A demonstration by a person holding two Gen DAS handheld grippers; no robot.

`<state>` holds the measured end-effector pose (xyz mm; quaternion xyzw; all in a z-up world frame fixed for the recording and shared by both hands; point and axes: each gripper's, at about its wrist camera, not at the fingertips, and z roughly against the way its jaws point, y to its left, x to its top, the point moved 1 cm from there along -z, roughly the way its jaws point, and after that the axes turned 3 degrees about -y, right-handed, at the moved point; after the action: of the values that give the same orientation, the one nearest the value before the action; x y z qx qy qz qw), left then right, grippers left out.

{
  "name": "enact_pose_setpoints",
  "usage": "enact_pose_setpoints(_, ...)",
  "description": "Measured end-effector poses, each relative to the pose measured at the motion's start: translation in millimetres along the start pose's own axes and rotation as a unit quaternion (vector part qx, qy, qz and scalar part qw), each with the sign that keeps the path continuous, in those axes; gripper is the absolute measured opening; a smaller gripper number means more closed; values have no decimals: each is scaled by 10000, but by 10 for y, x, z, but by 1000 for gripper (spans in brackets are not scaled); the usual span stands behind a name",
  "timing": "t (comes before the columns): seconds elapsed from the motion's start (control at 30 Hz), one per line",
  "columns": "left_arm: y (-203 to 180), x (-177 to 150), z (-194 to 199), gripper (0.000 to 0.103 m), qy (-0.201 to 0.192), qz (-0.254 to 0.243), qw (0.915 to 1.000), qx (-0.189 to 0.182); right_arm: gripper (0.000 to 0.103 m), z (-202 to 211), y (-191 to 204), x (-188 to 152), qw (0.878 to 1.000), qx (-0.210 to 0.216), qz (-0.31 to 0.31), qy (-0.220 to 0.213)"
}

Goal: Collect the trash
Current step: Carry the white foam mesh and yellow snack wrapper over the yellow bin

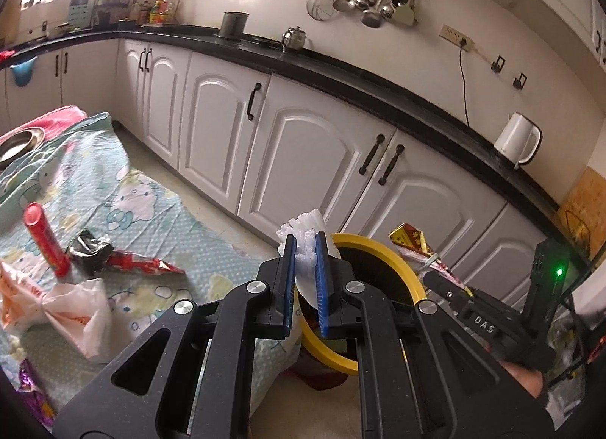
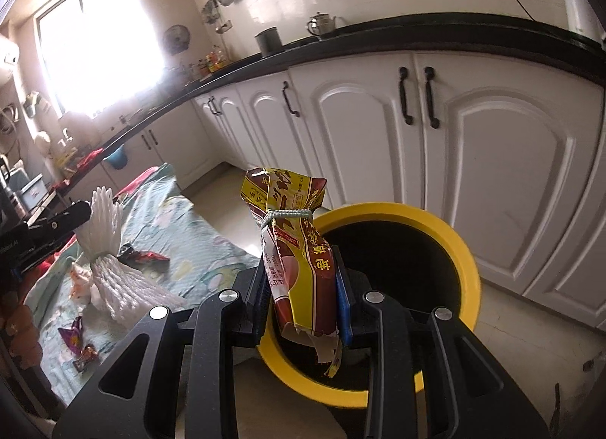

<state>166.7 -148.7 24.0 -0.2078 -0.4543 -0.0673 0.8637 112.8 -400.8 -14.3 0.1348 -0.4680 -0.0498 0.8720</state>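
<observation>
Left wrist view, left to right: cartoon-print cloth (image 1: 113,192) covers the surface, with a metal bowl (image 1: 17,141) near its far-left corner, a red tube (image 1: 45,240) standing upright, a black-and-red wrapper (image 1: 113,255) lying just beside it, and a crumpled white-and-orange plastic bag (image 1: 64,306) near the near-left edge. Purple wrapper (image 1: 32,397) sits at the near-left corner. Left gripper (image 1: 305,280) has its blue fingers (image 1: 289,283) narrow, clamped on a white foam fruit net (image 1: 308,234), held up beyond the surface's right edge, just beside the rim of the yellow bin (image 1: 394,261). Right gripper shows at the right of that view. Right wrist view: the net hangs in the left gripper above the cloth at left; small candy wrappers (image 2: 77,344) lie near the near edge of the cloth. Right gripper (image 2: 303,287) fingers (image 2: 342,299) are shut narrow on a yellow-and-brown snack bag (image 2: 293,246) tied with a pale string, upright, held over the near rim of the yellow bin's black opening. White cabinets (image 2: 492,174) and a black countertop (image 2: 416,33) run behind.
</observation>
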Motion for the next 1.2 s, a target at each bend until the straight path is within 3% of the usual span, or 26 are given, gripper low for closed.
enact_pose_setpoints(0.7,-410,-277,-571,5,158,-711,9970,246,27,-60,-368,-93,9988,-349,-330,74)
enact_pose_setpoints(1.2,-487,-511,-952,5,572,-781,9950,250,28,-189,-508,-219,9968,-578,-438,350)
